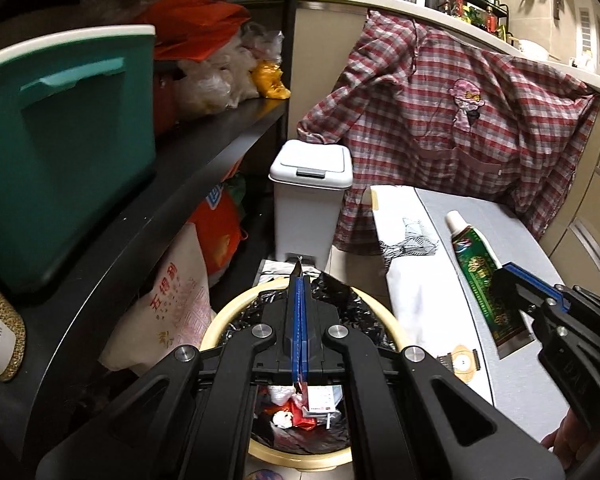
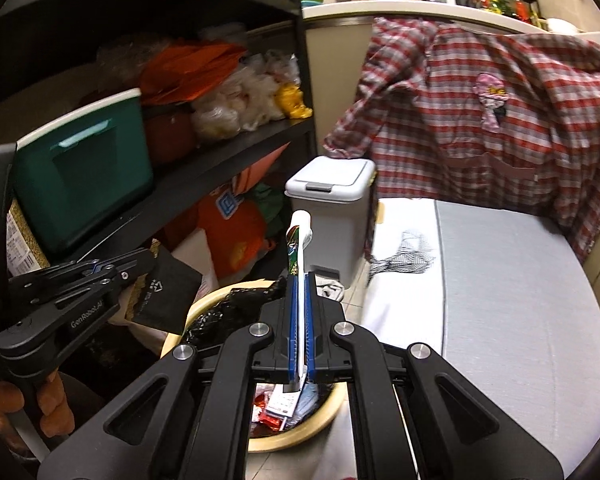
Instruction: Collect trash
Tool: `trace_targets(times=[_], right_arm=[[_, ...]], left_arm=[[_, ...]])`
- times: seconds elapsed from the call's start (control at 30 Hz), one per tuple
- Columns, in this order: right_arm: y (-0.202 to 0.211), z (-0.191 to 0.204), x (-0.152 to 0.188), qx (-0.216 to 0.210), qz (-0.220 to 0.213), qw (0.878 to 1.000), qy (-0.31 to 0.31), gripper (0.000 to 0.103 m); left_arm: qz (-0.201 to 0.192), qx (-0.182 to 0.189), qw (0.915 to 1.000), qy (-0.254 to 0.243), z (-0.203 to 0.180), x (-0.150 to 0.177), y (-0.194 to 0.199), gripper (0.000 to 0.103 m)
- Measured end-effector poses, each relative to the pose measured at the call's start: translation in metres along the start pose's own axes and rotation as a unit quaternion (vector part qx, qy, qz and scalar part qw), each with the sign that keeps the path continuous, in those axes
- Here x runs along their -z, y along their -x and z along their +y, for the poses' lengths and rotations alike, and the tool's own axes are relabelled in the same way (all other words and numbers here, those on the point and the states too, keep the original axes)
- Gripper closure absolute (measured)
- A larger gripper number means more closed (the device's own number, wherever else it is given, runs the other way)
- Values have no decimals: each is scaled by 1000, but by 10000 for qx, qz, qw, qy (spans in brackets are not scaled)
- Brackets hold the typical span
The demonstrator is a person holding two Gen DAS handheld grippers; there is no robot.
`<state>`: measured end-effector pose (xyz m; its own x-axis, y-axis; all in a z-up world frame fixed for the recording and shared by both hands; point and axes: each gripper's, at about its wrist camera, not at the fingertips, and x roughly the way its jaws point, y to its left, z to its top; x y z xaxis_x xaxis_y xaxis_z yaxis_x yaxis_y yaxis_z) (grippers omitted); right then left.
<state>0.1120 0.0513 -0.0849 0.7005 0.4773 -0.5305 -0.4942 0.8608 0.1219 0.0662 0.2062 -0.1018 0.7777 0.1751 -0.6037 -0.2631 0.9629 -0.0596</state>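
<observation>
A round cream trash bin [image 1: 364, 299] lined with a black bag sits on the floor with wrappers [image 1: 300, 408] inside. My left gripper [image 1: 299, 280] is shut on a flat black packet [image 2: 166, 294], held over the bin's rim. My right gripper [image 2: 299, 280] is shut on a green toothpaste tube [image 2: 298, 236] with a white cap, held edge-on above the bin [image 2: 300, 436]. In the left wrist view the tube [image 1: 480, 276] shows over the grey cushion with the right gripper [image 1: 512, 288] clamped on its lower end.
A white lidded pedal bin [image 1: 310, 196] stands behind the cream bin. A black shelf [image 1: 204, 148] at left holds a green box [image 1: 64, 148] and bags. A grey cushioned seat [image 2: 520, 300] at right carries a white cloth [image 1: 404, 248], a small round item [image 1: 462, 362] and a plaid shirt [image 1: 460, 120].
</observation>
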Motion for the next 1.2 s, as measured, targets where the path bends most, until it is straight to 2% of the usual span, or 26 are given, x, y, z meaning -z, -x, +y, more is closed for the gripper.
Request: trace_targets(times=[0.47, 0.53, 0.57, 0.6, 0.63, 0.67, 0.73, 0.77, 0.9, 0.97, 1.03, 1.2], right_arm=[[-58, 13, 15, -11, 562, 9984, 35, 99], [-65, 13, 17, -25, 663, 9978, -19, 97], [-67, 12, 17, -20, 690, 9976, -50, 91], [-68, 11, 17, 3, 707, 9975, -75, 85], [-70, 8, 17, 13, 708, 9974, -97, 67], [-70, 5, 18, 52, 681, 9975, -178, 54], [-68, 0, 19, 65, 626, 9975, -319, 49], [-68, -1, 20, 57, 625, 9974, -366, 46], [-61, -3, 18, 196, 558, 9976, -358, 33], [-53, -3, 15, 291, 467, 9981, -287, 21], [-42, -6, 11, 349, 351, 9985, -244, 16], [4, -27, -2, 705, -151, 9971, -233, 5]], left_arm=[[546, -102, 9984, 51, 8, 8, -48, 103], [696, -171, 9974, 84, 9, 9, -56, 100], [814, -188, 9964, 147, 11, 10, -61, 86], [863, -192, 9959, 176, 12, 10, -63, 57], [845, -270, 9959, 188, 13, 10, -63, 43], [773, -363, 9962, 173, 13, 11, -60, 30], [575, -531, 9969, 66, 11, 9, -55, 23], [587, -599, 9965, 37, 10, 10, -55, 14], [592, -624, 9963, 42, 9, 9, -52, 13], [543, -561, 9969, 129, 9, 6, -46, 13], [466, -479, 9976, 188, 7, 4, -39, 13], [-137, -274, 9995, -1, -27, -13, -3, 11]])
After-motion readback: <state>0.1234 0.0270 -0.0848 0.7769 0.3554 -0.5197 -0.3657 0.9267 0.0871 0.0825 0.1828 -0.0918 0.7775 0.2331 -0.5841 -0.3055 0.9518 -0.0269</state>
